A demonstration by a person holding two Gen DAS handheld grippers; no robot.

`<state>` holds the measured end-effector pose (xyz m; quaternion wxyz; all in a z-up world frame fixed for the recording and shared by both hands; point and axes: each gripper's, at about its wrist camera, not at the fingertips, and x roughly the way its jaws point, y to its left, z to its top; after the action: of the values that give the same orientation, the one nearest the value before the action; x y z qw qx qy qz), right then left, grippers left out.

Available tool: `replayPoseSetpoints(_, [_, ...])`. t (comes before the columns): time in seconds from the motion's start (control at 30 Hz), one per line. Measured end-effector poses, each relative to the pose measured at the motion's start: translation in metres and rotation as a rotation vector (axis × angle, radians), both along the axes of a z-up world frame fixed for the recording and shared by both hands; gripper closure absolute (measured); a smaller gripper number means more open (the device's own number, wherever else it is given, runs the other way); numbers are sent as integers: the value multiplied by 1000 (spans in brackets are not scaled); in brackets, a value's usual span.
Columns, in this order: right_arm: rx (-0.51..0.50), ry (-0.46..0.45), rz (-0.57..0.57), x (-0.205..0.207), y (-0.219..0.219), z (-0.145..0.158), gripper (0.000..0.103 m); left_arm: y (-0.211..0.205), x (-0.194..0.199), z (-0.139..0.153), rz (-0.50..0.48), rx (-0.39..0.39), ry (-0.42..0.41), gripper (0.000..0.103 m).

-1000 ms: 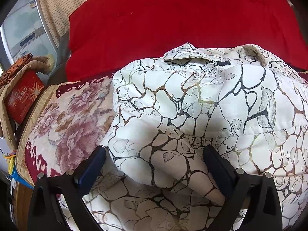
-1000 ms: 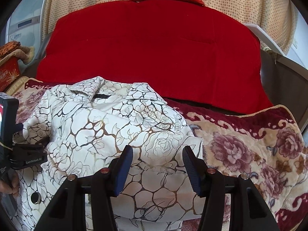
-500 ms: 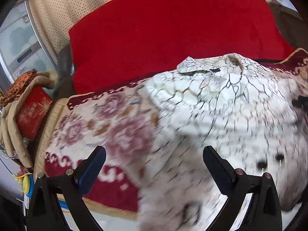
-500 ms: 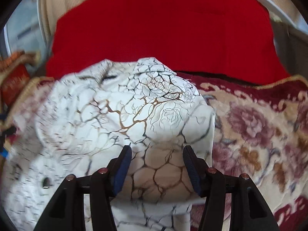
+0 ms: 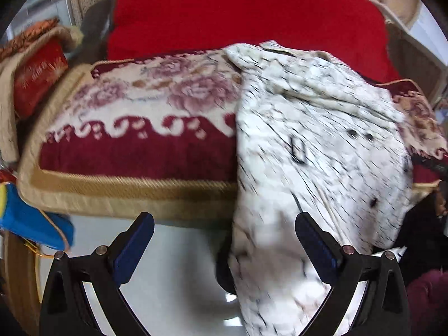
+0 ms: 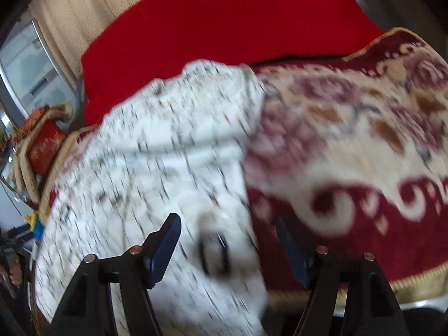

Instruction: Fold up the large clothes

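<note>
Our jaws stand apart on both sides. The left gripper (image 5: pixel 224 240) holds its blue pads wide, with the hanging edge of the garment (image 5: pixel 313 151) between them but not pinched. On the right gripper (image 6: pixel 228 245) the jaws are opening, and the cloth lies loosely between its ribbed pads without being pressed. The garment is a white, quilted-looking coat printed with thin black and gold crackle lines and set with dark round buttons. It lies heaped on the plush floral blanket (image 5: pixel 156 103), cream with maroon roses and a scrolled maroon border trimmed in gold cord, and spills over the near edge. Beyond it rises a smooth red cushion (image 5: pixel 246 14). At far left we see a red box (image 5: pixel 39 75) wrapped in tan fabric. Both views are blurred.
</note>
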<state>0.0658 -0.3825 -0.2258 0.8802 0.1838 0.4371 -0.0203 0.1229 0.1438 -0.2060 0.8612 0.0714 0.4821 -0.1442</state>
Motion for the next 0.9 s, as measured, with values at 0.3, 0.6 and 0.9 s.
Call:
replayPoseSetpoints(0.3, [57,261,55,-27,-18,-71,29,12,-20,-22,-63,-101,54,3])
replayPoseSetpoints(0.6, [87,406,193,1,5,-130,29,7,2,-32,-116,-297,118,20])
replayPoseSetpoints(0.9, [171,232,322,-10,39,-79,95,0,18,-34,-168,-398,177,64])
